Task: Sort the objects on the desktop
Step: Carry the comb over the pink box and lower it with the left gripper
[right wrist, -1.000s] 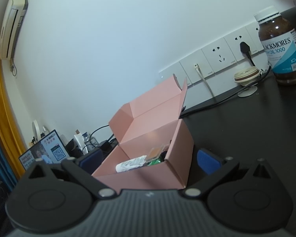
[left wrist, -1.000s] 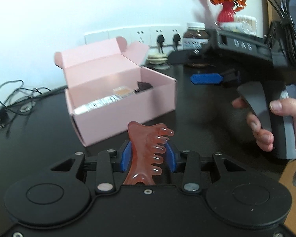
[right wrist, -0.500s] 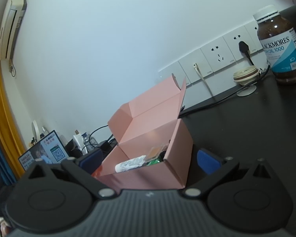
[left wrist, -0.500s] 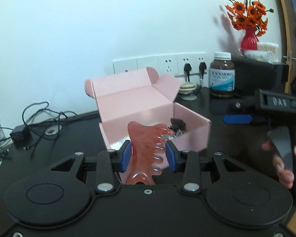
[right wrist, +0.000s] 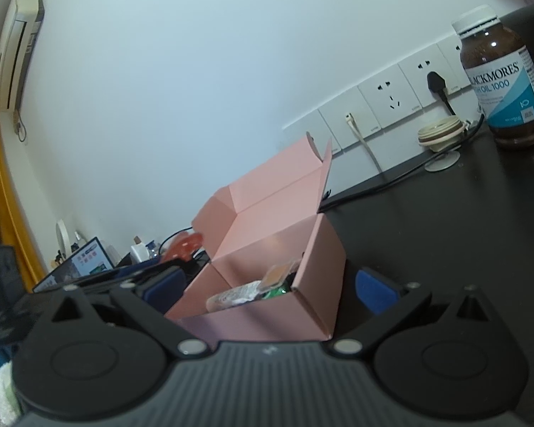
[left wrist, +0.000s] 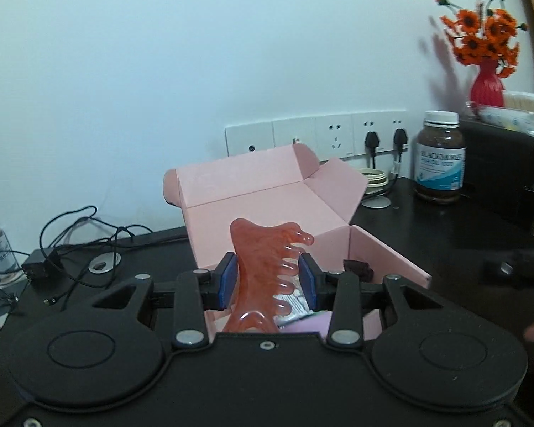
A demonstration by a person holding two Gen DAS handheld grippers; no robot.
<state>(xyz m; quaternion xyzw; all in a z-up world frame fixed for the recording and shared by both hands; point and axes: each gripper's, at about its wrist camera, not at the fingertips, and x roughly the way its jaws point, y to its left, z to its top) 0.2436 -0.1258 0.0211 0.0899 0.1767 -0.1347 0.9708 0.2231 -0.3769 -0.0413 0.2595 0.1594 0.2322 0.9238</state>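
My left gripper [left wrist: 267, 277] is shut on a translucent red comb-shaped massage tool [left wrist: 263, 267] and holds it just over the near edge of the open pink cardboard box [left wrist: 263, 195]. The box holds a white tube, small packets and a dark item. In the right wrist view the same pink box [right wrist: 267, 242] sits between my right gripper's [right wrist: 267, 284] wide-open fingers, its near corner close to them. The red tool [right wrist: 185, 243] and the left gripper show beyond the box's left side.
A brown supplement bottle [left wrist: 439, 158] stands at the back right by wall sockets [left wrist: 317, 138], with a small round beige item [left wrist: 373, 179] beside it. A red vase of orange flowers [left wrist: 486, 82] stands on a black shelf. Cables [left wrist: 71, 245] lie at the left. A laptop [right wrist: 78, 263] stands beyond.
My left gripper has carried the red tool up and toward the pink box, now over its near edge. The right gripper has stayed almost still, open around the box.
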